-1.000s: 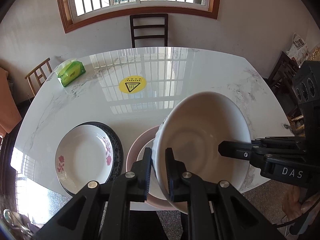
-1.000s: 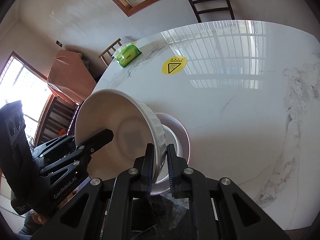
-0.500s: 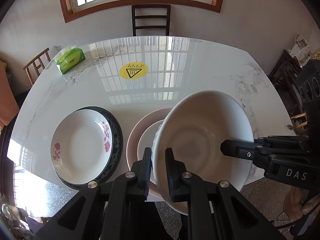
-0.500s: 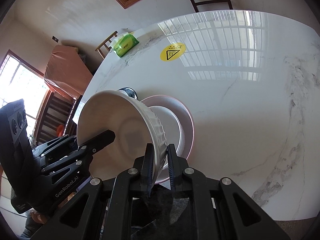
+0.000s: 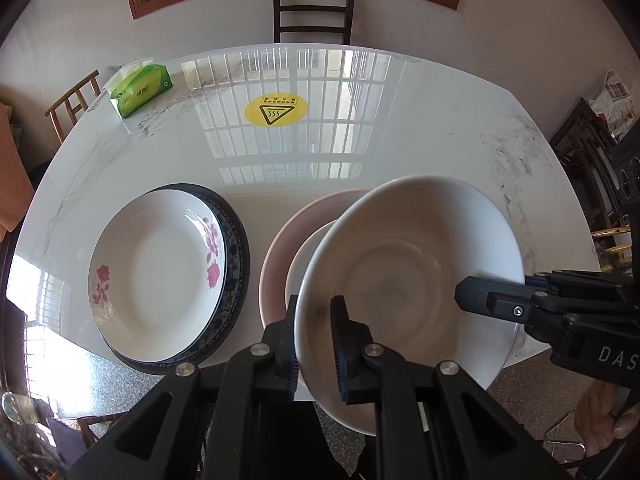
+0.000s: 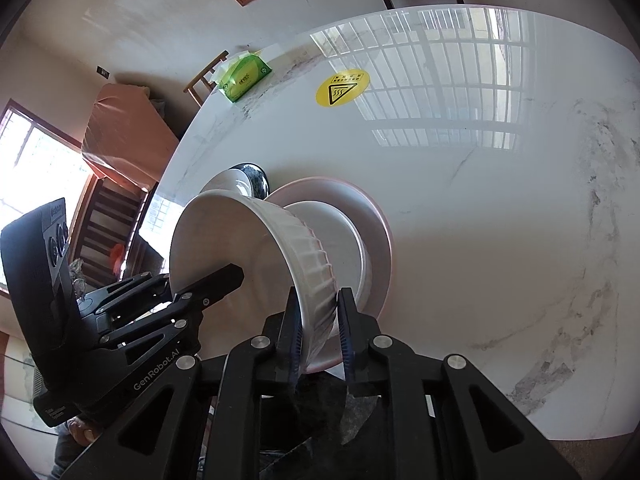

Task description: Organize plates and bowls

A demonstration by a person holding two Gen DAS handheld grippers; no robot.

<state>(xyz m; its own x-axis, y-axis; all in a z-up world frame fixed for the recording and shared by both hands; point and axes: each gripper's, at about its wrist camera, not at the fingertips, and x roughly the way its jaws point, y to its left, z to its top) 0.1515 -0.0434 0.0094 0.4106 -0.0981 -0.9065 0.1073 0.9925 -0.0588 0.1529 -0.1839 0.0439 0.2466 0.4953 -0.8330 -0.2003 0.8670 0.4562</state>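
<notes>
**Ana:** White ribbed bowl [image 5: 408,276] sits lower right in the left wrist view, tilted, hanging over the small white dish [image 5: 310,256] that lies in the pink plate [image 5: 280,248]. Both tongs have its rim.

**Ben:** How do they stand?

**Ana:** Left gripper [image 5: 314,338] pinches the near rim, 1 pad inside and 1 outside. Right gripper [image 6: 318,320] straddles the ribbed wall at lower centre of its view, but its jaws are opening, with the wall between them.

**Ben:** So the bowl is about to be set down on that stack?

**Ana:** My guess. To do it well, level the bowl first so its foot meets the dish flat, centred, not on the edge.

**Ben:** And the release?

**Ana:** Keep the left pinch until the bowl bears its own weight, then let go. Otherwise it may tip toward the table edge [image 5: 520,354], which is close.

**Ben:** The rose plate [image 5: 154,268] on the dark-rimmed plate [image 5: 236,248]?

**Ana:** Centre left, apart from this stack. Leave it.
</notes>
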